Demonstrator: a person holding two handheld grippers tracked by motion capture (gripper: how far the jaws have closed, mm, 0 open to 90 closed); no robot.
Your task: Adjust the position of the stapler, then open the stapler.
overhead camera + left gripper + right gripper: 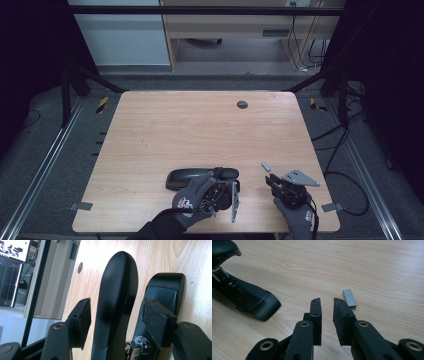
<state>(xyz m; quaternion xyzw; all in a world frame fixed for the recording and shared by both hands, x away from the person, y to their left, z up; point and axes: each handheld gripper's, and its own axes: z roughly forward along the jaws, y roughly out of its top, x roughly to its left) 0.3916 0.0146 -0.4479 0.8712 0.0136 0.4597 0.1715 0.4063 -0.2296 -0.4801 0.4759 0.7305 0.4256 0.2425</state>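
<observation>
- High view: the stapler [200, 177] lies opened out near the table's [200, 125] front edge, the left gripper [222, 192] sits over its hinge end, and a staple strip [266, 166] lies at 1 o'clock from the right gripper [274, 182].
- Left gripper view: jaws wide, straddling the stapler's top arm [117, 297], pads not pressing. I'd squeeze evenly so it can't swivel.
- Right gripper view: jaws narrow with nothing between them, staples [349, 298] at 1 o'clock. Probably reopen a bit, then pinch the strip's long sides.

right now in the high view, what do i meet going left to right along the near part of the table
black stapler → left claw → staple strip → right claw
</observation>
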